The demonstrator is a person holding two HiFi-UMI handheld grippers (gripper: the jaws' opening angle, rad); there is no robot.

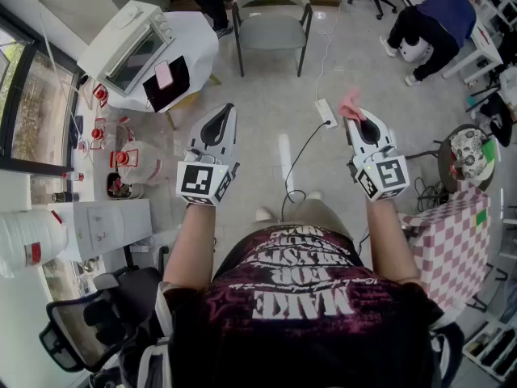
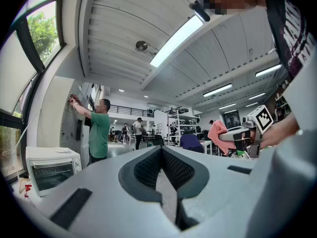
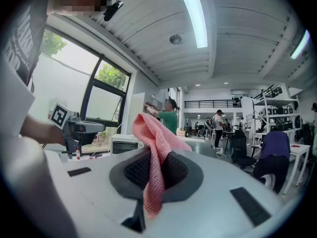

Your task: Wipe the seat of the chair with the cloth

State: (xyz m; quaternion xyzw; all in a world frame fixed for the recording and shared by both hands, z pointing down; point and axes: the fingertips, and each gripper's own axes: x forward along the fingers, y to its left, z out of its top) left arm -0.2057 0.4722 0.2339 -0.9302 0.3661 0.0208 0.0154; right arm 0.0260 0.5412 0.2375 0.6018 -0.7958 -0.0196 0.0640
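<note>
The grey chair stands on the floor well ahead of me, its seat bare and facing me. My right gripper is shut on a pink cloth, which sticks up out of the jaws. My left gripper is held level beside it, shut with nothing between its jaws. Both grippers are at chest height, far short of the chair. From the left gripper view I see the right gripper with the pink cloth hanging from its tip.
A white toaster oven sits on a white table at the left. A power strip and its cable lie on the floor between me and the chair. A checkered table is at my right, a black office chair behind left. A person crouches far right.
</note>
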